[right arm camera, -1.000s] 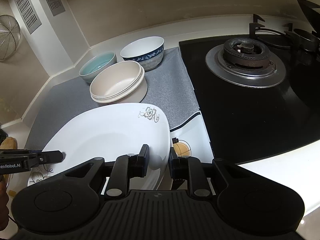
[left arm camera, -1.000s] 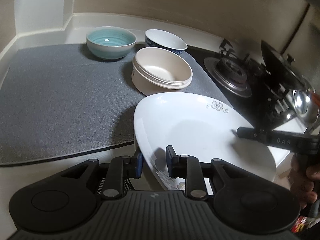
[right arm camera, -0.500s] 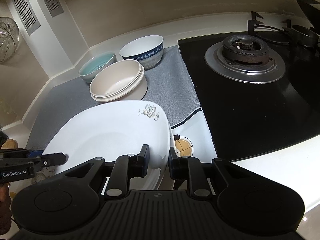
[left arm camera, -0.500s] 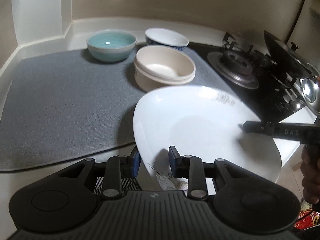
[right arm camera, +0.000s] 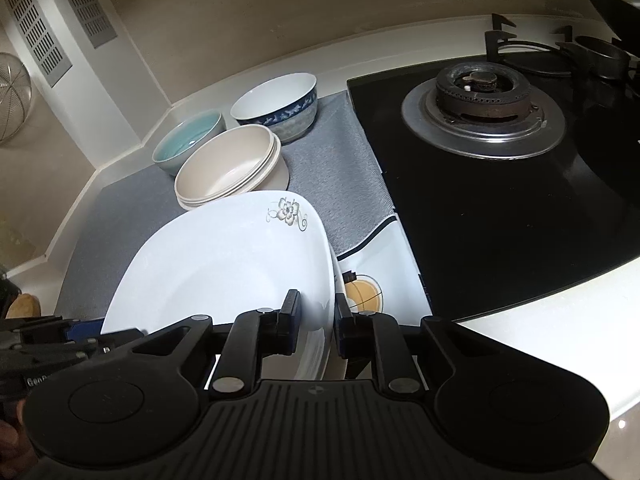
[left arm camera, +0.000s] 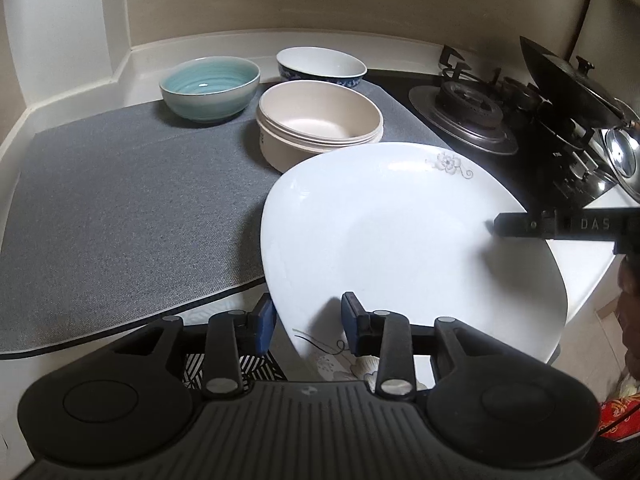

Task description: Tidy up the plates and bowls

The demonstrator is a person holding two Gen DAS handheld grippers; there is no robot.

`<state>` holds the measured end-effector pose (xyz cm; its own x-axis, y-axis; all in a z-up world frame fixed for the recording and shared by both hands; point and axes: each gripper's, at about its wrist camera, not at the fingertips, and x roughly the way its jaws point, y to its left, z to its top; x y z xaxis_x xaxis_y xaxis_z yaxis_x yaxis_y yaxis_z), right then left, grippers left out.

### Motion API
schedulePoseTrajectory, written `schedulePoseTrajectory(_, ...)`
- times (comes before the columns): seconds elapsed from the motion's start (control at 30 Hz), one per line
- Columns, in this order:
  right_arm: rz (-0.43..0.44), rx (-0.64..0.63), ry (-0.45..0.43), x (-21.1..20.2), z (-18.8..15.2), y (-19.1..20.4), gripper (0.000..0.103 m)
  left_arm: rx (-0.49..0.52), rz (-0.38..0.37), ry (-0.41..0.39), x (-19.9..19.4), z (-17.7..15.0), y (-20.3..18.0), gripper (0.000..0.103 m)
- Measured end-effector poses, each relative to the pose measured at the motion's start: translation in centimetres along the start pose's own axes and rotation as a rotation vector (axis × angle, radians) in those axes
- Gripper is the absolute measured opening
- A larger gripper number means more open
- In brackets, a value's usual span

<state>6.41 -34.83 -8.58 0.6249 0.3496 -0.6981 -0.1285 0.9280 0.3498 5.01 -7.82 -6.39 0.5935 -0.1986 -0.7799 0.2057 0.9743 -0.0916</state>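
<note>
Left wrist view: the left gripper [left arm camera: 307,322] has its two blue-padded fingers [left arm camera: 264,322] clamped on the near rim of a large white rounded-square plate with a grey flower print [left arm camera: 400,240]. The plate is held tilted in the air above the front edge of the pale kitchen counter [left arm camera: 80,364], partly over a grey fabric mat [left arm camera: 120,208]. At the plate's far right edge, the right gripper [left arm camera: 496,226] reaches in and touches the rim.

Right wrist view: the right gripper [right arm camera: 317,322] has its fingers [right arm camera: 290,320] closed on the opposite rim of the same plate [right arm camera: 224,264], one finger on each face. The left gripper [right arm camera: 72,332] shows at the lower left, at the plate's far edge.

On the mat [right arm camera: 344,184] behind the plate stand three groups of bowls, close together: a stack of cream round bowls [left arm camera: 318,128] nearest the plate, a teal glazed bowl [left arm camera: 210,88] to its left, and a white bowl with a blue patterned band [left arm camera: 320,66] at the back. Right of the mat lies a black glass gas hob with a round burner [right arm camera: 484,100].
</note>
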Motion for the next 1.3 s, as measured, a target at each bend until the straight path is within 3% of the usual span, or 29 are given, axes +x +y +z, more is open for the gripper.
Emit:
schedulePoseTrajectory(0.33,-0.011,0.026,0.027,-0.1,0.3,0.1,0.019,-0.003,-0.006,-0.002,0.0,-0.1,0.4,0.039)
schedulePoseTrajectory(0.43,-0.049,0.011,0.011,-0.4,0.4,0.3,0.026,-0.002,-0.008,-0.01,-0.2,-0.1,0.5,0.039)
schedulePoseTrajectory(0.6,-0.047,0.01,0.001,-0.6,1.3,0.2,0.026,-0.006,-0.012,-0.009,-0.2,-0.2,0.5,0.039)
schedulePoseTrajectory(0.8,-0.067,-0.005,0.054,-0.1,1.3,0.1,0.026,-0.027,-0.007,-0.015,-0.5,-0.3,0.9,0.039)
schedulePoseTrajectory(0.93,-0.086,-0.053,0.06,0.0,0.8,0.6,0.011,-0.035,-0.007,-0.02,-0.5,-0.3,1.0,0.038)
schedulePoseTrajectory(1.3,-0.106,-0.078,0.071,0.5,1.1,1.0,0.012,-0.071,-0.007,-0.023,-0.6,-0.2,1.4,0.038)
